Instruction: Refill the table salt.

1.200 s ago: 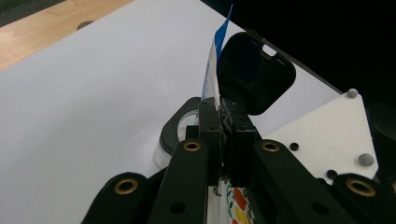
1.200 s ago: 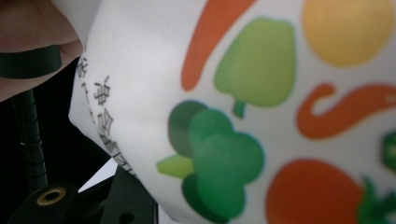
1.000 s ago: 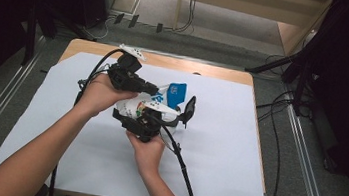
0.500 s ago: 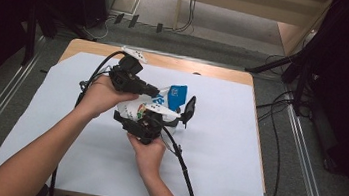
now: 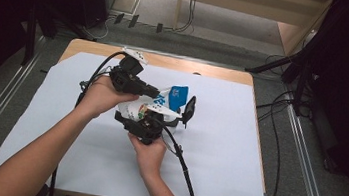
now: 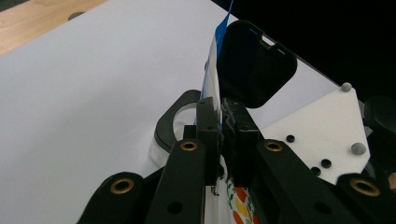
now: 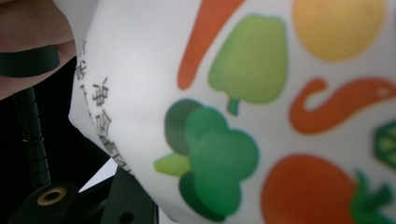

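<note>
While both hands are close together above the middle of the table [image 5: 236, 151], they hold up a white bag [image 5: 162, 100] between them. It has a blue top end and pictures of vegetables on its side. From the high view, the left gripper [image 5: 155, 92] comes in from the left, and its tips sit on the upper part of the bag near the blue end. From the left gripper view, its two black jaws are pressed almost together, and the thin edge of the bag [image 6: 215, 93] is pinched flat between them, sticking up past the tips. The blue strip runs along that edge. The right gripper [image 5: 180, 116] is just below and in front of the left one, held by the right hand [image 5: 148, 148] from under the bag. One of its black jaws stands up on the far right side of the bag, so the bag lies in the gap between its jaws. From the right gripper view, the bag [image 7: 261, 107] is very close to the camera, with green, orange and yellow vegetable pictures on it. Its jaws are partly open around the bag, but I cannot tell if the pads really press on it. A white sheet [image 5: 79, 157] covers most of the wooden table under the hands.
</note>
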`<control>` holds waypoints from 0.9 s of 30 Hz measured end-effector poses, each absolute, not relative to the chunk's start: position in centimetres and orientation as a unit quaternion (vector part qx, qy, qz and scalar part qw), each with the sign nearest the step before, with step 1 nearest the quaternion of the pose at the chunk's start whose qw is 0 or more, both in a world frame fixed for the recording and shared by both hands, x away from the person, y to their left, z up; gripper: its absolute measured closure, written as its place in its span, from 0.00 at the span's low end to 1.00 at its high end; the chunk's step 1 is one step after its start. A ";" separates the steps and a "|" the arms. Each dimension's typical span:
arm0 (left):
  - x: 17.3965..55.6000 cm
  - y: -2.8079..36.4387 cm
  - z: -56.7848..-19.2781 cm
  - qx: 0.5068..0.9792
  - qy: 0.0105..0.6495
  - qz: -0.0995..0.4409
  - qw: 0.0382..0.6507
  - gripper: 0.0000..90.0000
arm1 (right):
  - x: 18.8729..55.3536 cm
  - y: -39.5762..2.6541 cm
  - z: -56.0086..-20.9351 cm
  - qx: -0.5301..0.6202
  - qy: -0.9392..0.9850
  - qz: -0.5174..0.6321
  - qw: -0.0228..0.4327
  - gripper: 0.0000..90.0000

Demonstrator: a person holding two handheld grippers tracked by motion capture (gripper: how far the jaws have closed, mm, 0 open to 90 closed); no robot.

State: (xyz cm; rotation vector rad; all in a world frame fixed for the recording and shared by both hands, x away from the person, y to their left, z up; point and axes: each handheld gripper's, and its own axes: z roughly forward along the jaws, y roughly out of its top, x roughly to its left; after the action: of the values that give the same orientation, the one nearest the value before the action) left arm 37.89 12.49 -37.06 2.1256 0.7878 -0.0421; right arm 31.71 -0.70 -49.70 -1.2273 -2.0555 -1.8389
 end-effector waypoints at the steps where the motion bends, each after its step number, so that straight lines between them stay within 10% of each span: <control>1: 37.9 12.5 -37.1 0.852 0.313 -0.015 0.420 0.95 | 31.7 -0.7 -49.7 -0.407 -0.678 -0.609 0.062 0.66; 27: 37.7 12.5 -37.2 0.849 0.314 -0.013 0.424 0.99 | 31.5 -0.9 -49.4 -0.390 -0.698 -0.600 0.034 0.62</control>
State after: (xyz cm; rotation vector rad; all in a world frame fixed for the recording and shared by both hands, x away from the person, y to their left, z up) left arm 37.69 12.51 -37.17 2.1254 0.7854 -0.0325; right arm 31.55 -0.86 -49.43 -1.1981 -2.1449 -1.8453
